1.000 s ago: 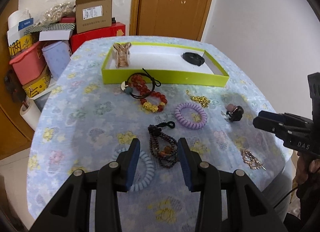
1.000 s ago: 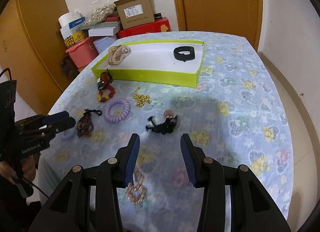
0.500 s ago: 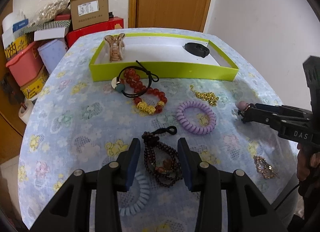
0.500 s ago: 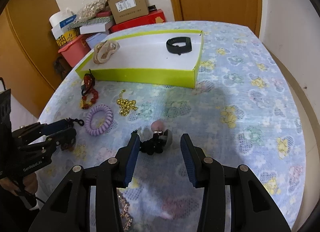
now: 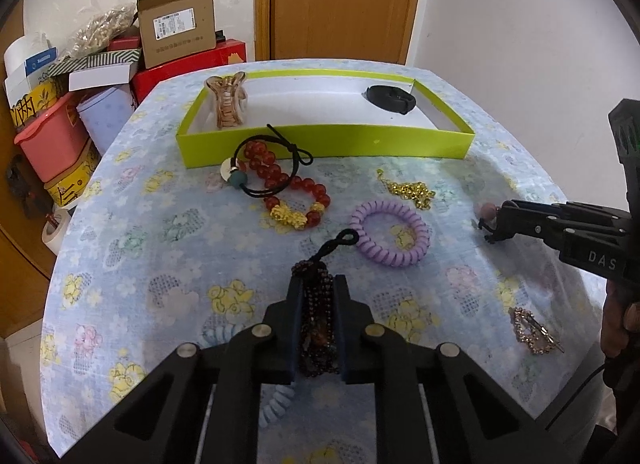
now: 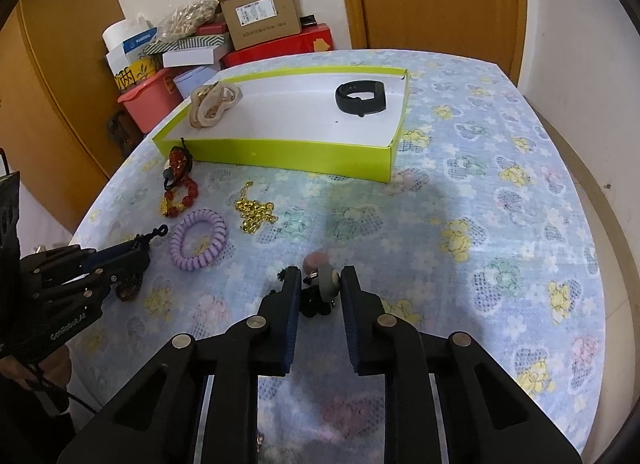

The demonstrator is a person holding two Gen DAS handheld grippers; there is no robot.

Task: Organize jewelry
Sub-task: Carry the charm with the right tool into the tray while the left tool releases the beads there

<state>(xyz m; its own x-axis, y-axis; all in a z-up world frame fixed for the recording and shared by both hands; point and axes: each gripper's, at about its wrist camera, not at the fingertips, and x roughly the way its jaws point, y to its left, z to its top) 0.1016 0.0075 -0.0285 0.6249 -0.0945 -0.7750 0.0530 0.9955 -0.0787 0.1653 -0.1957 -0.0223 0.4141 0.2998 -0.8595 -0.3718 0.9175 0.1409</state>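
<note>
My left gripper [image 5: 318, 284] is shut on a dark brown beaded bracelet [image 5: 318, 304] with a black cord loop, low over the table. My right gripper [image 6: 319, 276] has closed around a black hair tie with pink and grey pompoms [image 6: 320, 284]; its pads sit on both sides of it. The green tray [image 5: 328, 140] holds a brown claw clip [image 5: 227, 100] and a black band [image 5: 392, 98]. A red bead bracelet [image 5: 280, 184], a purple coil tie [image 5: 390, 234] and a gold chain [image 5: 410, 190] lie in front of the tray.
A pale blue coil tie [image 5: 276, 404] lies under my left gripper. A rhinestone clip [image 5: 534, 330] lies at the table's right edge. Boxes and bins [image 5: 100, 76] are stacked behind the table at the left, near a wooden door [image 5: 340, 0].
Both grippers dropped forward and closed: the left onto the brown beaded bracelet, the right around the black pompom hair tie.
</note>
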